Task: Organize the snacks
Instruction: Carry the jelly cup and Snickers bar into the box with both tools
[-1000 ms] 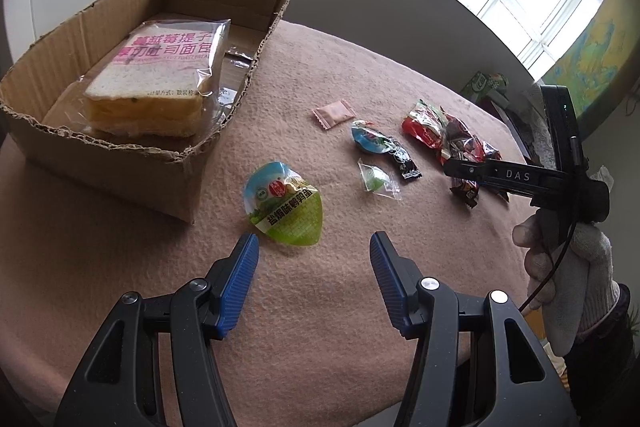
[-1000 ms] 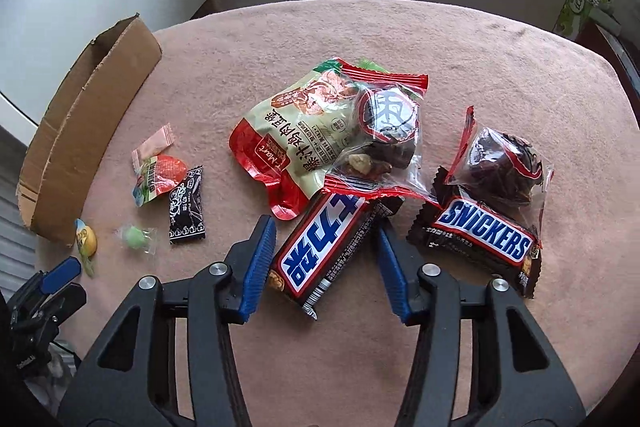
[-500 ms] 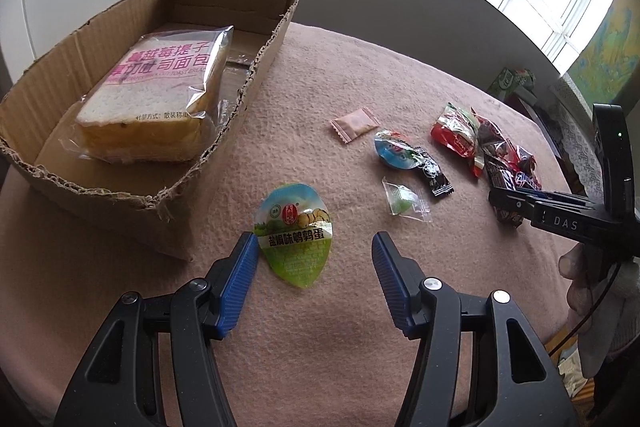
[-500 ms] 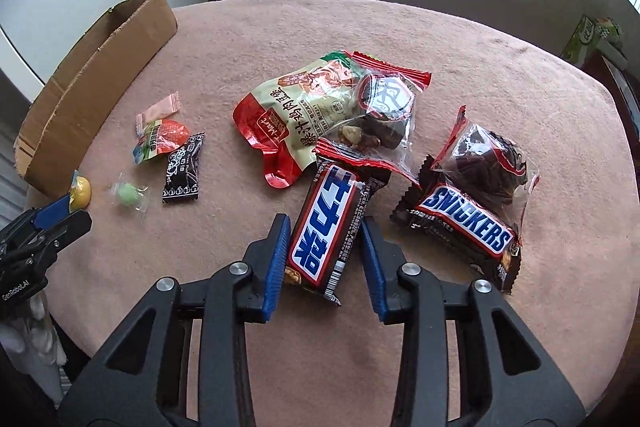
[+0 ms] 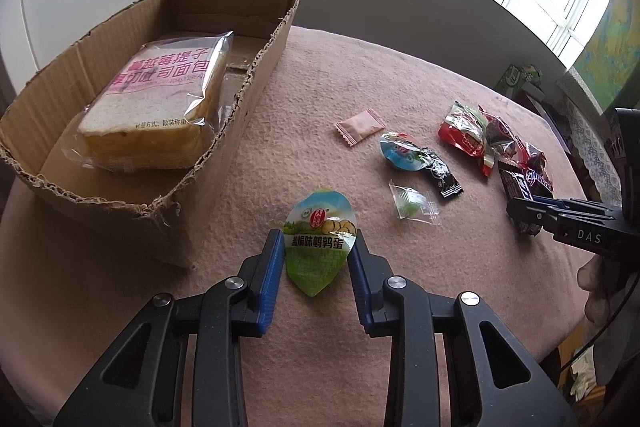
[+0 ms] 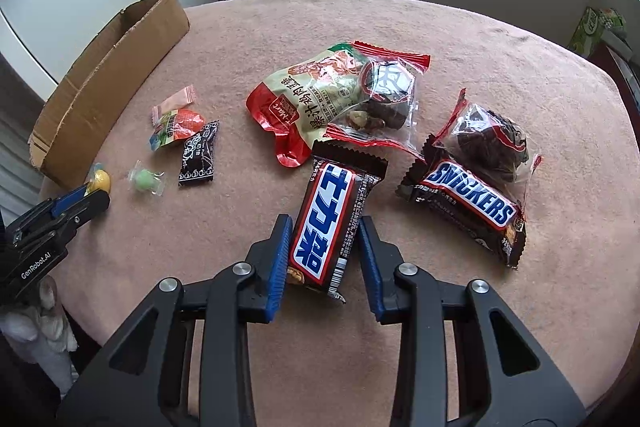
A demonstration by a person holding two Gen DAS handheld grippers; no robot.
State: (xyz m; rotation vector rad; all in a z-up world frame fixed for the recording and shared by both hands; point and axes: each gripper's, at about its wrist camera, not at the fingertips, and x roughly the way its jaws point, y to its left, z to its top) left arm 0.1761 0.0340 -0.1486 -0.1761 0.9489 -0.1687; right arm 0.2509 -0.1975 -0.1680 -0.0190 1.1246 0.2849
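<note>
A green egg snack packet (image 5: 318, 247) lies on the pink cloth just right of the cardboard box (image 5: 100, 205). My left gripper (image 5: 317, 239) is closing on it, with both blue pads against the packet's sides. In the right wrist view, my right gripper (image 6: 326, 223) is shut on a Snickers bar (image 6: 328, 223) with Chinese lettering, which lies lengthwise between the jaws. A bagged loaf of bread (image 5: 160, 107) lies inside the box.
Loose on the cloth are a second Snickers bar (image 6: 468, 205), two clear bags of dark sweets (image 6: 386, 95), a red and cream pouch (image 6: 304, 95), a black sachet (image 6: 198, 159), a green candy (image 6: 144, 179) and a pink sachet (image 6: 174, 105). The table edge curves close in front.
The left jaws have come in from wide apart onto the egg packet. The right jaws narrowed onto the Snickers bar and hold it.
</note>
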